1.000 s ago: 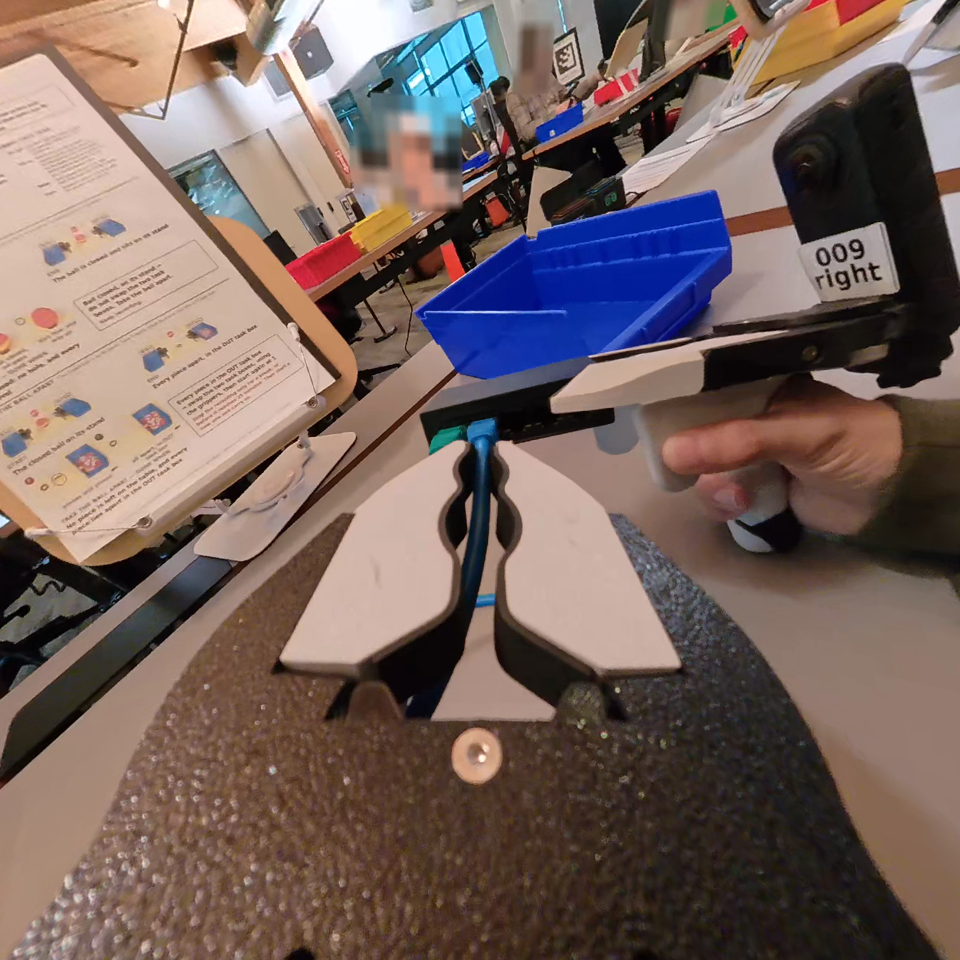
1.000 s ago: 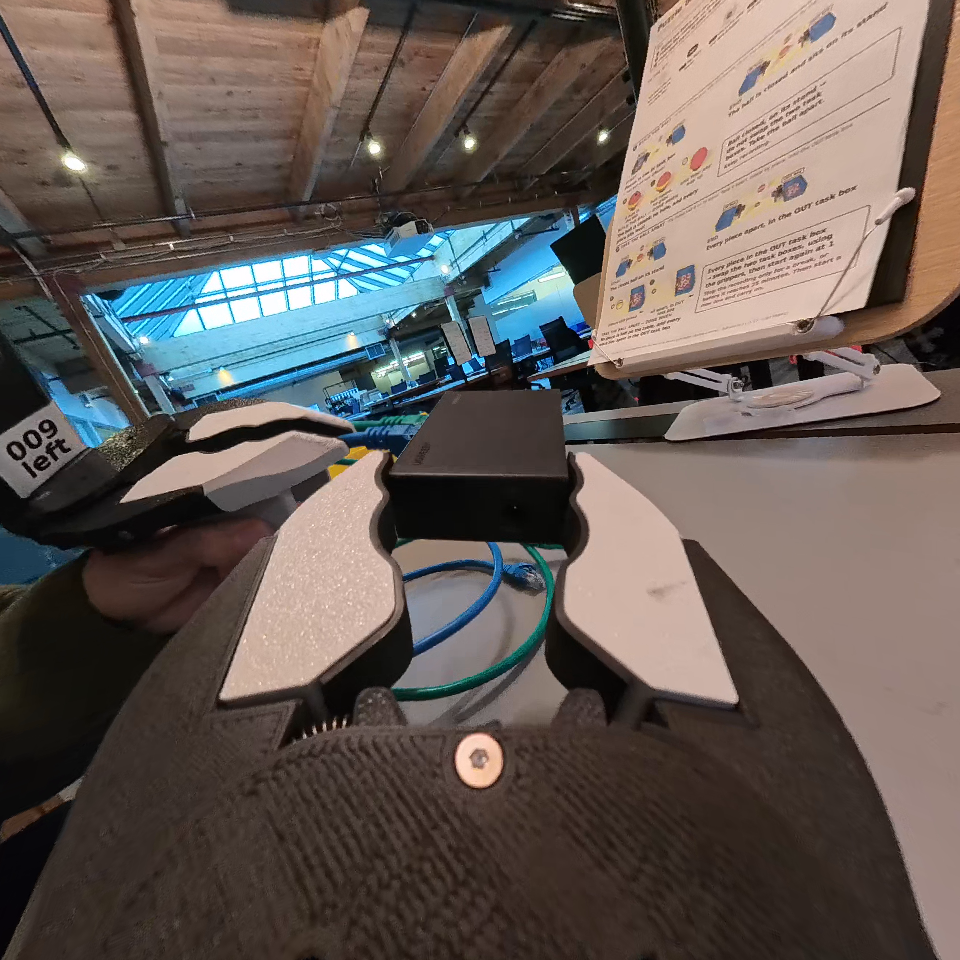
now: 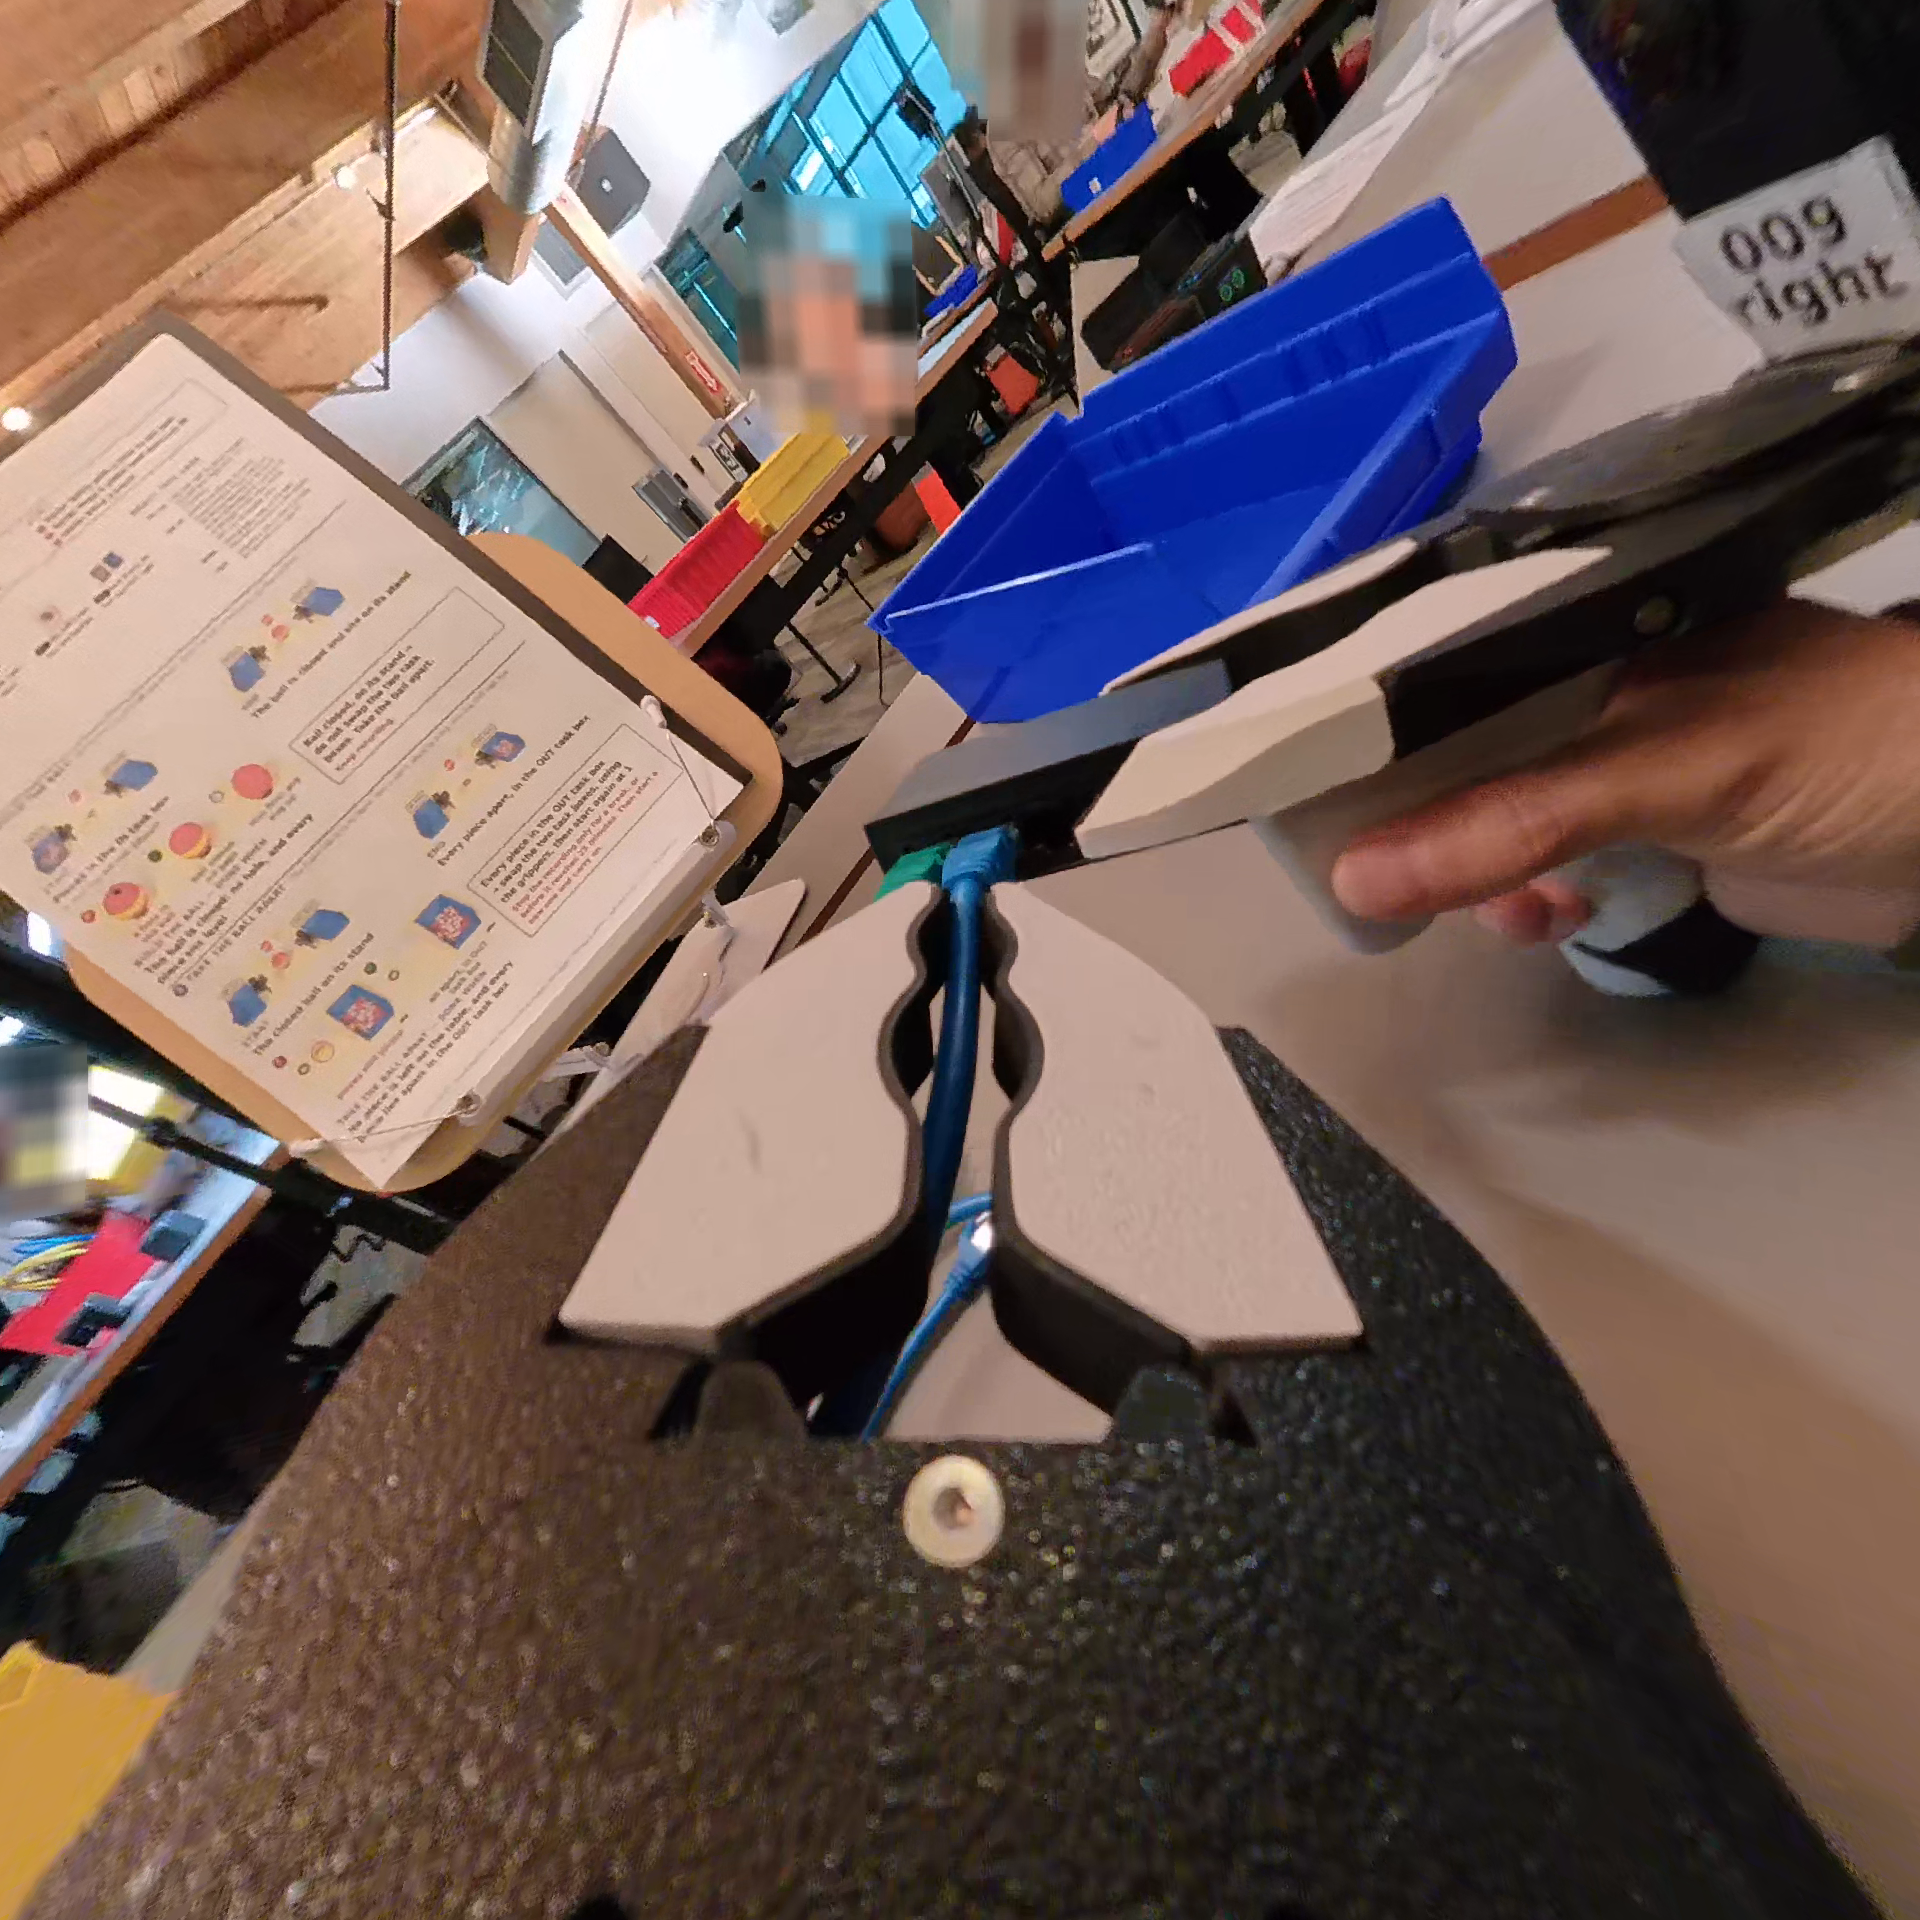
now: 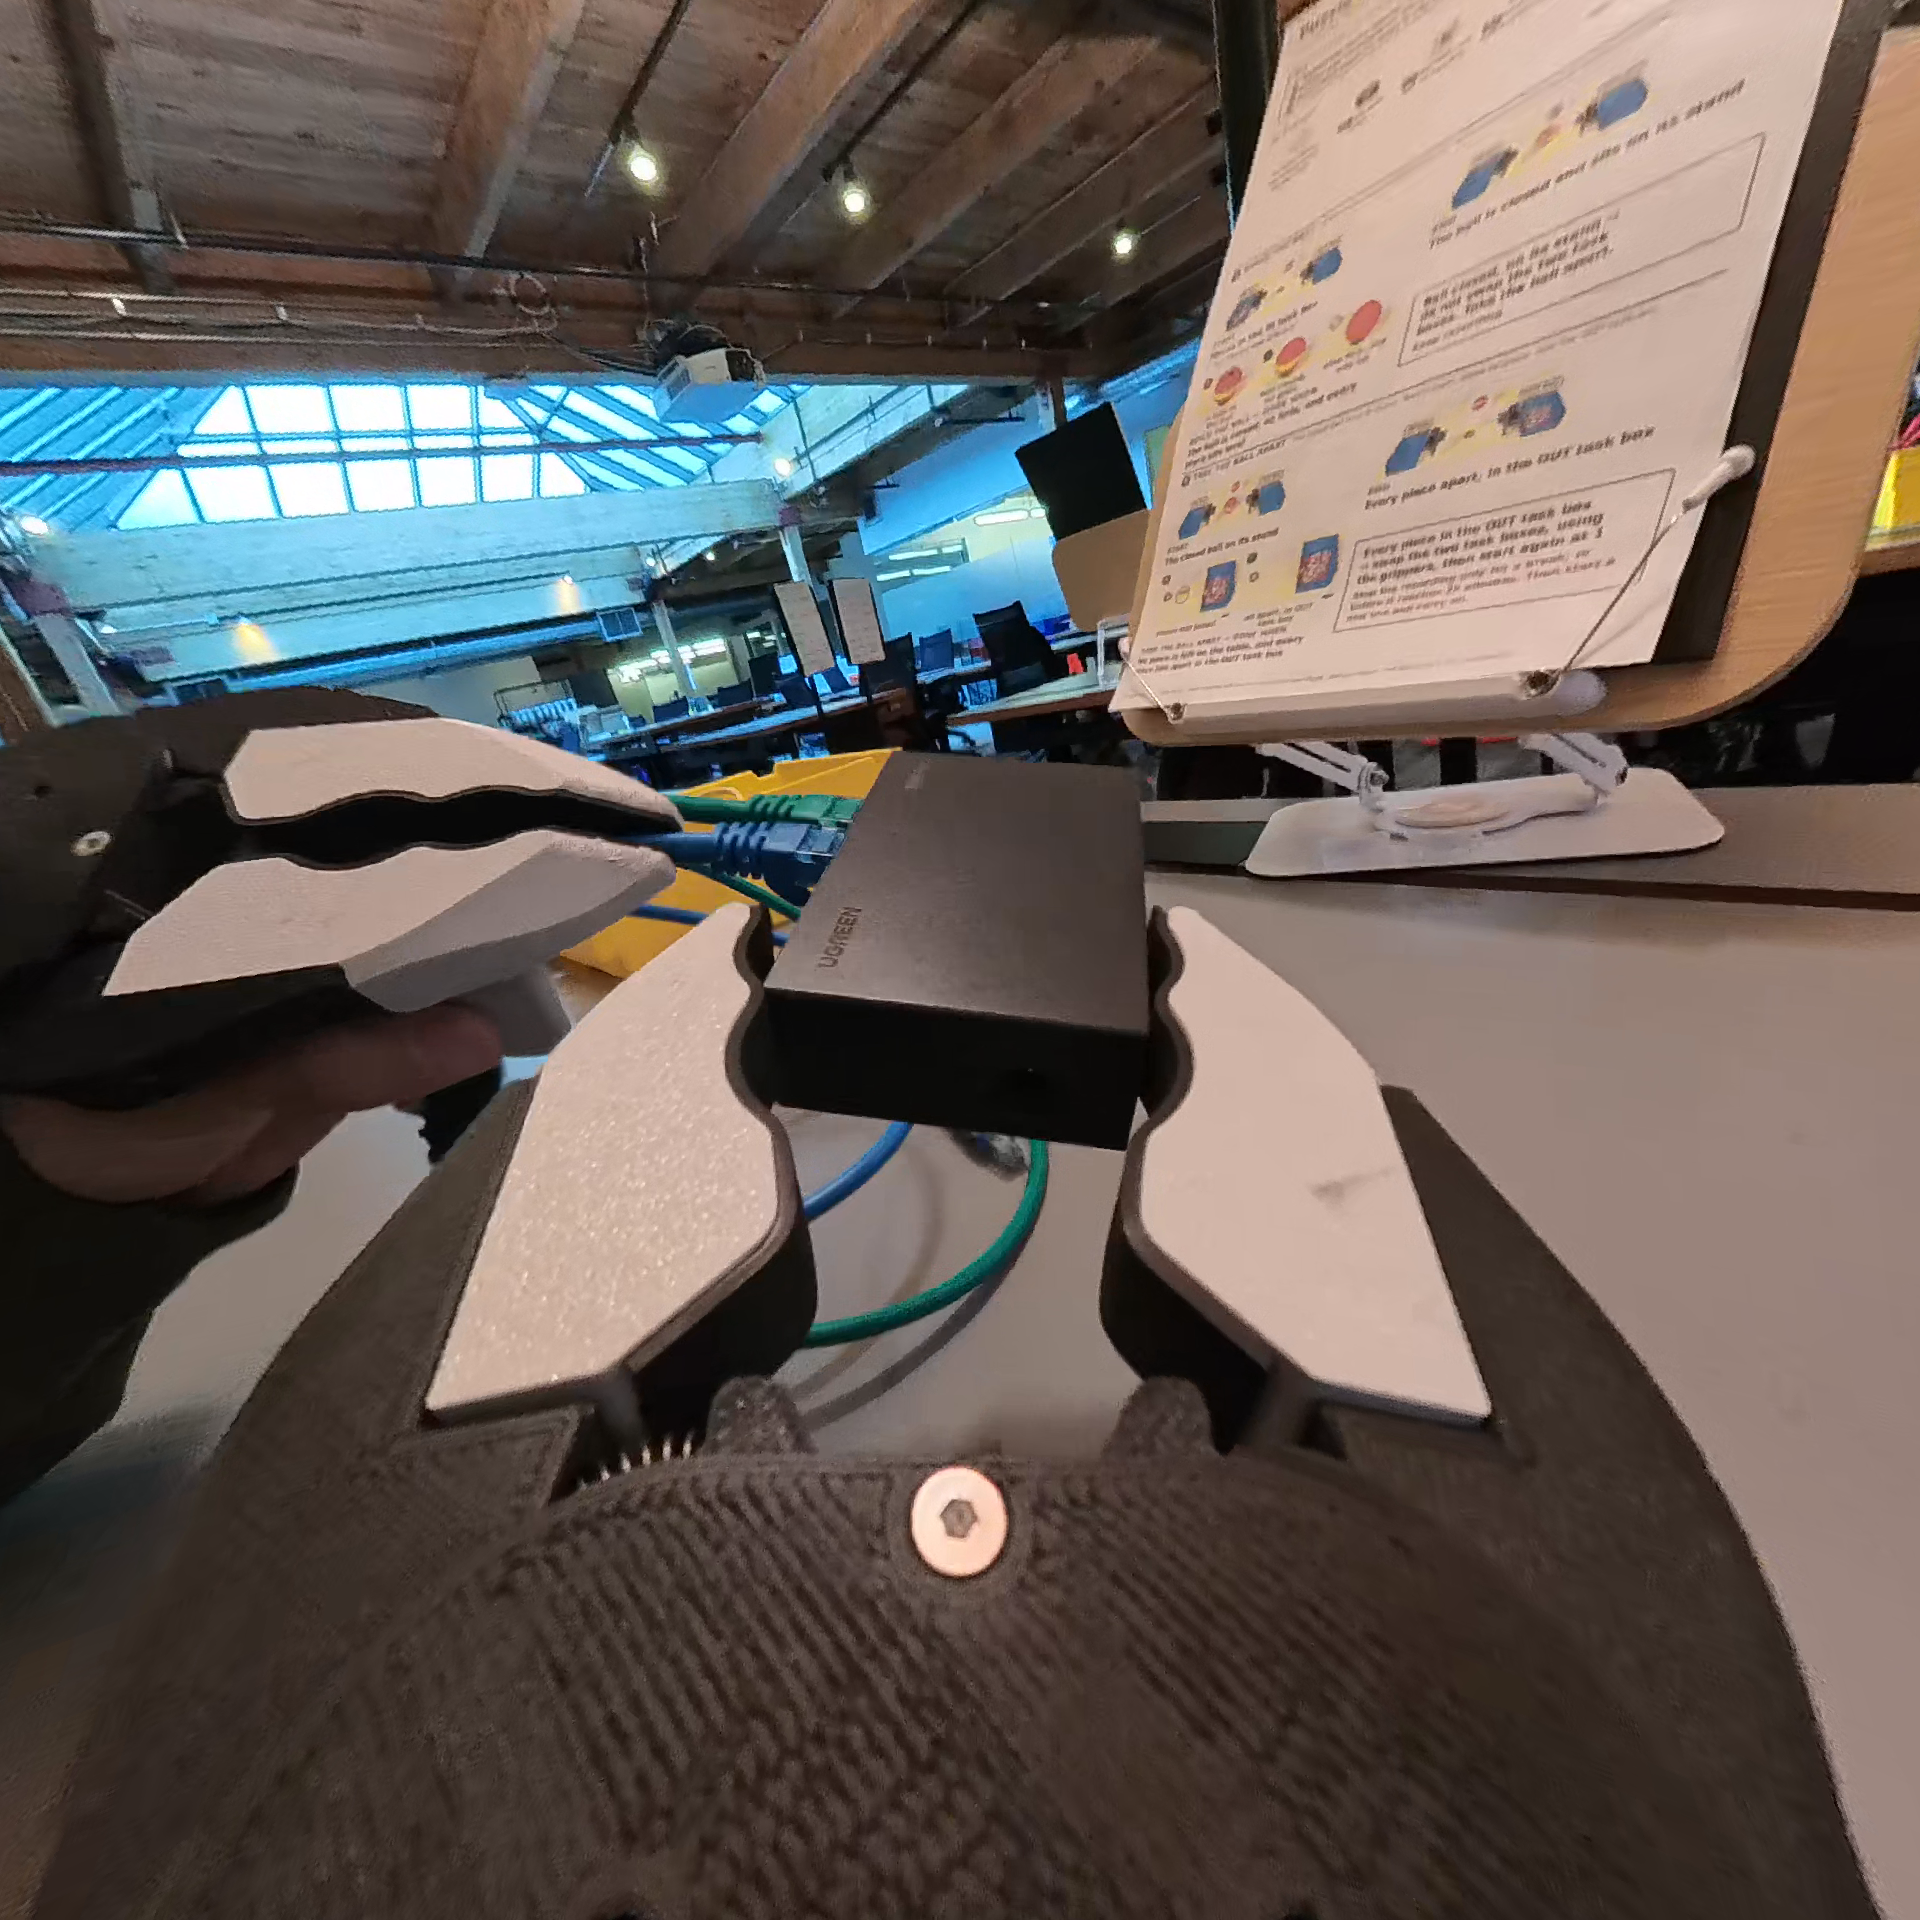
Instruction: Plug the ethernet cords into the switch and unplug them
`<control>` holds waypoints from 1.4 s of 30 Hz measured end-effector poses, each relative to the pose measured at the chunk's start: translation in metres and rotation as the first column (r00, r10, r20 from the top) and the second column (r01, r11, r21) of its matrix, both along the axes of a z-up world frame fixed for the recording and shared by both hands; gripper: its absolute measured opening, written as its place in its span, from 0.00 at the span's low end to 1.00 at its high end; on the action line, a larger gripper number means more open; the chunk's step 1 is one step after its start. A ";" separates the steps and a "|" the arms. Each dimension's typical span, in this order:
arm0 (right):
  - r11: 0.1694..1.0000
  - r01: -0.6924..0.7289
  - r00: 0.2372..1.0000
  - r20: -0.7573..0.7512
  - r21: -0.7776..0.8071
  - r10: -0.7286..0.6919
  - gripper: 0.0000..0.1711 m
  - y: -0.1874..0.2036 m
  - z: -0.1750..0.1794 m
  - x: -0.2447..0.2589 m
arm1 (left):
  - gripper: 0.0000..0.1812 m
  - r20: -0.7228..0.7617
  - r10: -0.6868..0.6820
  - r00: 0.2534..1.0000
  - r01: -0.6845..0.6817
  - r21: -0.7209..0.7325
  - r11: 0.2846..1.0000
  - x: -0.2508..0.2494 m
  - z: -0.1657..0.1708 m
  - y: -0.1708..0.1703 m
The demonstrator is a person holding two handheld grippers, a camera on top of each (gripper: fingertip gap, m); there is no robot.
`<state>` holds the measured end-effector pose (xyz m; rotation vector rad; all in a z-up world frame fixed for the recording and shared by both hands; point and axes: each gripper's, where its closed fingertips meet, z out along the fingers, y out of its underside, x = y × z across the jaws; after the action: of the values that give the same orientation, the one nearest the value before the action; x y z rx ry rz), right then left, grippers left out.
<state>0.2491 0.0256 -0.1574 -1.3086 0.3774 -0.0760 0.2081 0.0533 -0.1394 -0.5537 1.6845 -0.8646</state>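
My right gripper (image 4: pixel 956 928) is shut on the black switch (image 4: pixel 966 935), with a finger on each short side, and holds it above the table. A blue ethernet plug (image 4: pixel 774 842) and a green plug (image 4: pixel 805 805) sit in the switch's left face. My left gripper (image 3: pixel 961 914) is shut on the blue cord (image 3: pixel 956 1039) just behind its plug (image 3: pixel 982 857), which sits in the switch (image 3: pixel 997 784). The green plug (image 3: pixel 914 868) is beside it. The right gripper (image 3: pixel 1195 748) shows in the left wrist view and the left gripper (image 4: pixel 655 831) in the right wrist view.
Blue (image 4: pixel 852 1174) and green (image 4: pixel 935 1288) cord loops lie on the grey table under the switch. A loose blue plug (image 3: pixel 971 1242) lies below my left fingers. A blue bin (image 3: pixel 1195 520) stands behind the switch, with an instruction sheet on a stand (image 3: pixel 312 779) and a yellow bin (image 4: pixel 644 935) nearby.
Both views have tilted and shifted. More of the switch's top and of the blue plug shows in the right wrist view. Both grips are unchanged.
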 end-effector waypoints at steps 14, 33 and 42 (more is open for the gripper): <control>1.000 0.007 1.000 0.004 0.028 -0.007 0.39 -0.002 0.002 -0.002 | 0.07 -0.071 0.110 0.991 -0.125 -0.268 0.955 0.002 -0.013 0.006; 0.997 -0.066 0.997 -0.038 0.038 0.068 0.39 0.002 0.001 -0.006 | 0.03 -0.177 0.028 0.984 -0.109 -0.463 0.879 -0.001 -0.014 0.003; 0.935 -0.346 0.906 -0.232 0.078 0.354 0.53 0.009 -0.007 -0.020 | 0.03 0.013 -0.064 0.998 0.061 0.136 0.989 -0.006 0.014 0.004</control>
<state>0.2296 0.0347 -0.1640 -1.3358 0.3432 0.3969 0.2024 0.0575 -0.1255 -0.4015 1.7380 -0.7900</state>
